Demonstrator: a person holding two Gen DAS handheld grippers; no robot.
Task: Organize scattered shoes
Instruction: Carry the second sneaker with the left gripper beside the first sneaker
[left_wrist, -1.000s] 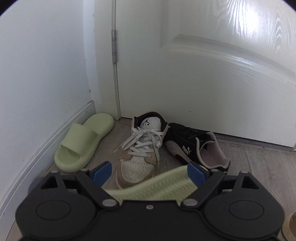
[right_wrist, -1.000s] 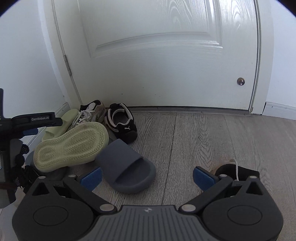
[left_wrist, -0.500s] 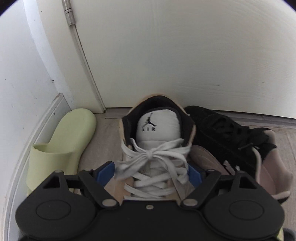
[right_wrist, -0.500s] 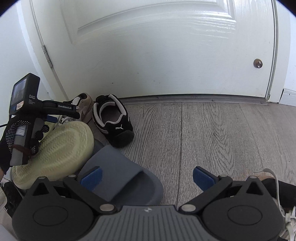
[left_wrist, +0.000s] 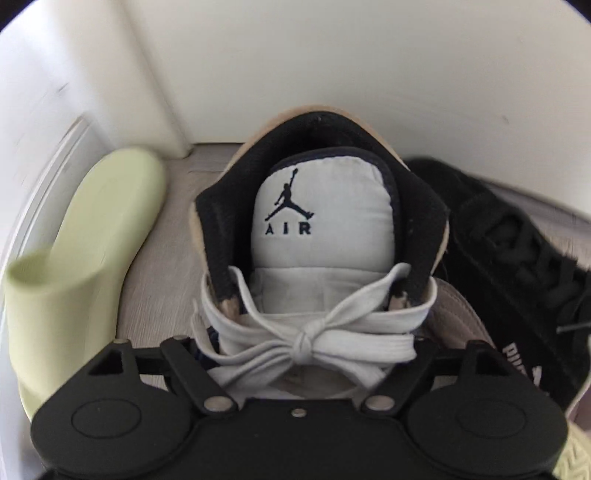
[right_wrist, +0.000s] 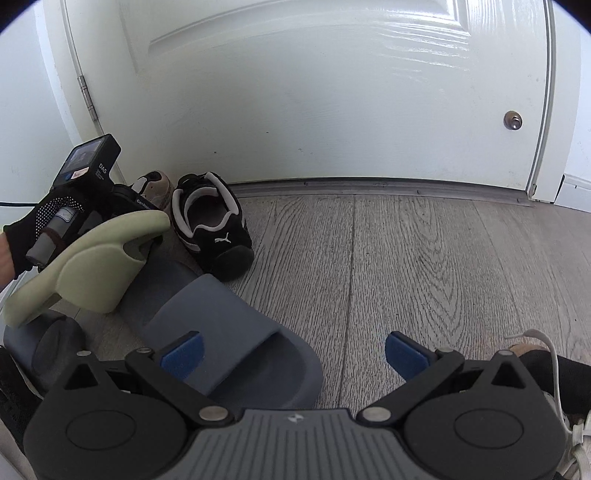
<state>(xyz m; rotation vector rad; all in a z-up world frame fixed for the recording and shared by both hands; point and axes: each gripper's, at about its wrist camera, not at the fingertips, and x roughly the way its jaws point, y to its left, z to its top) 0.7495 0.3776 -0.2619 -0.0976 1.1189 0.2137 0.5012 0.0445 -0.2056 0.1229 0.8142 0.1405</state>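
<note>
The tan high-top sneaker (left_wrist: 317, 266) is sitting at the door's hinge corner, tongue facing up, with the left gripper (left_wrist: 306, 354) coming down over its laces. The jaws are closing around the lace area; the pads are hidden under the shoe's sides, so I cannot tell if they are pressing yet. At its nine o'clock a pale green slide (left_wrist: 85, 258) is lying along the baseboard; at three o'clock a black sneaker (left_wrist: 517, 266) is crowding it. The right gripper (right_wrist: 291, 350) is hovering spread wide above a grey slide (right_wrist: 236, 332), holding nothing. The risk: pinching only loose laces would be letting the sneaker sag or slip out, and it may be dragging the black neighbour askew.
</note>
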